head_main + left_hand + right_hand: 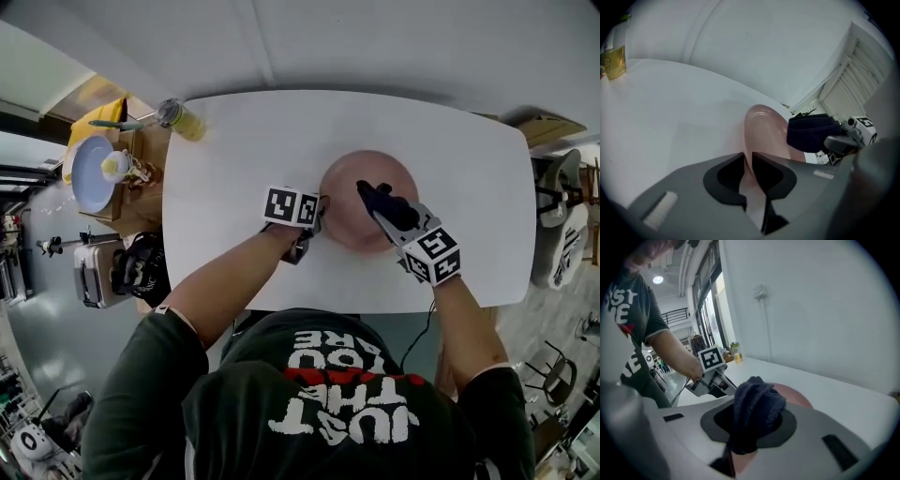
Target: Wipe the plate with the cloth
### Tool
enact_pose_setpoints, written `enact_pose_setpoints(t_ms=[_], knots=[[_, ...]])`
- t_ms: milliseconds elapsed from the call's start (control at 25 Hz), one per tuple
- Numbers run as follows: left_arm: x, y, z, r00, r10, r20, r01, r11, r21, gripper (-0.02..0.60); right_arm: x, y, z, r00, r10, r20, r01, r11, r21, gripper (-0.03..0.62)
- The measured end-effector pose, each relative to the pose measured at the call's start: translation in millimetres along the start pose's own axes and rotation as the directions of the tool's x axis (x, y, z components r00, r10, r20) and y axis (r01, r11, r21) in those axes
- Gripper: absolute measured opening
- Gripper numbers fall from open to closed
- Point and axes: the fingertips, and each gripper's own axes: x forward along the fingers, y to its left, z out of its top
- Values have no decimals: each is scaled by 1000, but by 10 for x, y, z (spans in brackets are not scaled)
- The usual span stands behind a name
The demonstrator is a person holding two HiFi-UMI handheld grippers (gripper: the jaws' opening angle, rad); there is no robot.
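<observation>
On the table [225, 169], the plate [349, 187] is flanked at its rim by the parted fingers [726, 176] of the left gripper [747, 158]. The cloth [757, 401], clamped in the right gripper [375, 212], should be pressed down only once the rim is pinched.

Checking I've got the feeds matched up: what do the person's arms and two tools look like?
The left tool and right tool have grey bodies with black pads, and each carries a white cube with black square markers. The arms are bare below short dark sleeves of a T-shirt printed in white and red.
</observation>
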Motion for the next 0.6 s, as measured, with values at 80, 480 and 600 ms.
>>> enact_pose_setpoints(t_ms=[80, 480, 600], knots=[[7, 27, 19, 1000, 15, -3, -15, 999, -42, 34, 206, -17, -26, 999, 11, -46, -13, 999, -49, 74], [40, -8, 29, 999, 26, -40, -27, 999, -23, 18, 1158, 2, -140, 961, -11, -276, -116, 892, -437, 75], [42, 20, 76, 999, 32, -43, -33, 999, -26, 18, 1286, -80, -94, 956, -39, -292, -111, 870, -481, 75]])
